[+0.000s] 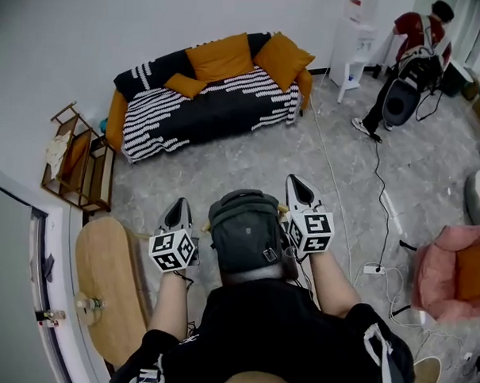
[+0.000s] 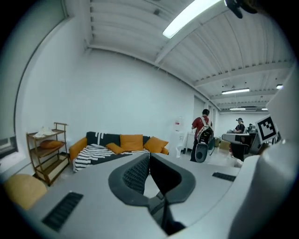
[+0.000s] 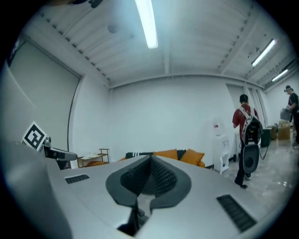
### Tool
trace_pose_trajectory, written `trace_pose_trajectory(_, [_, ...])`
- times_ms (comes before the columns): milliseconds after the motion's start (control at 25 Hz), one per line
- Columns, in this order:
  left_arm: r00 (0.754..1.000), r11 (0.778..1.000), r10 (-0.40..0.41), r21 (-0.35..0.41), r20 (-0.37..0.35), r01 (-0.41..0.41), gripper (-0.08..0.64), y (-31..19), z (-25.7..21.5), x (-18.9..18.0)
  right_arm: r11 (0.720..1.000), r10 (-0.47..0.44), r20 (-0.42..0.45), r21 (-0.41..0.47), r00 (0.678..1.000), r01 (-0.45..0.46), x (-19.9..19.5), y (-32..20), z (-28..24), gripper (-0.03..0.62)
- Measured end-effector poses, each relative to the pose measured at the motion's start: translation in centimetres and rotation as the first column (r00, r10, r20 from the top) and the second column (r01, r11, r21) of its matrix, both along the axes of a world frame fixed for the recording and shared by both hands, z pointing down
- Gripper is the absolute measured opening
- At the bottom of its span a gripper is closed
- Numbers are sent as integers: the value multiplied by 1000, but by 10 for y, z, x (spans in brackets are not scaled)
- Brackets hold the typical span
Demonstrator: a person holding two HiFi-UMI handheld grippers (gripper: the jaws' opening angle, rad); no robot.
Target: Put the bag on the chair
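A dark grey backpack (image 1: 245,231) hangs close in front of the person's chest in the head view, between the two grippers. What holds it up is hidden. My left gripper (image 1: 178,209) points forward just left of the bag, and my right gripper (image 1: 297,186) points forward just right of it. In the left gripper view the left gripper (image 2: 148,156) is shut with nothing between its pads. The right gripper (image 3: 150,159) is likewise shut and empty in its own view. A pink armchair (image 1: 447,271) with an orange cushion stands on the floor to the right.
A sofa (image 1: 208,98) with orange cushions stands ahead by the wall, a wooden shelf (image 1: 78,164) to its left. A round wooden table (image 1: 109,280) is close at the left. Cables (image 1: 376,268) lie on the floor at right. A person (image 1: 408,63) stands far right.
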State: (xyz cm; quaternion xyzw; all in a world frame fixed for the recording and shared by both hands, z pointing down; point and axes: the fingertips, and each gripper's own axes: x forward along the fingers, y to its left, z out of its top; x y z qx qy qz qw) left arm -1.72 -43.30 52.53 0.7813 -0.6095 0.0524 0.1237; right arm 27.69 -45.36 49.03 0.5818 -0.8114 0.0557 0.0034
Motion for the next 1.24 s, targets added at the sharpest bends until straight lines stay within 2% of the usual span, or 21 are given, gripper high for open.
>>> trace_pose_trajectory(120, [998,998,14,60,55,-17,23,10,-27,5,996,8,-29,87,1000,-5,-2,11,-32,14])
trace_pose_trajectory(200, [997,997,14,80,80,-20,23,16,-34,8,995,3,-27,100,1000,0,-2,15,-38,14])
trace_pose_trajectory(400, [997,999,-1,51,80,-3,23,22,-28,11,999,-2,49,53,999,-1,7,20,-31,14])
trace_pose_trajectory(1000, [997,1000,-14,27,82,11,23,28,-19,7,1000,-14,47,24,999,13,1,21,-17,14])
trace_pose_trajectory(1240, [994,997,-30,70,101,23,23,23,-29,5,1000,-20,52,18,998,19,-3,13,-16,14])
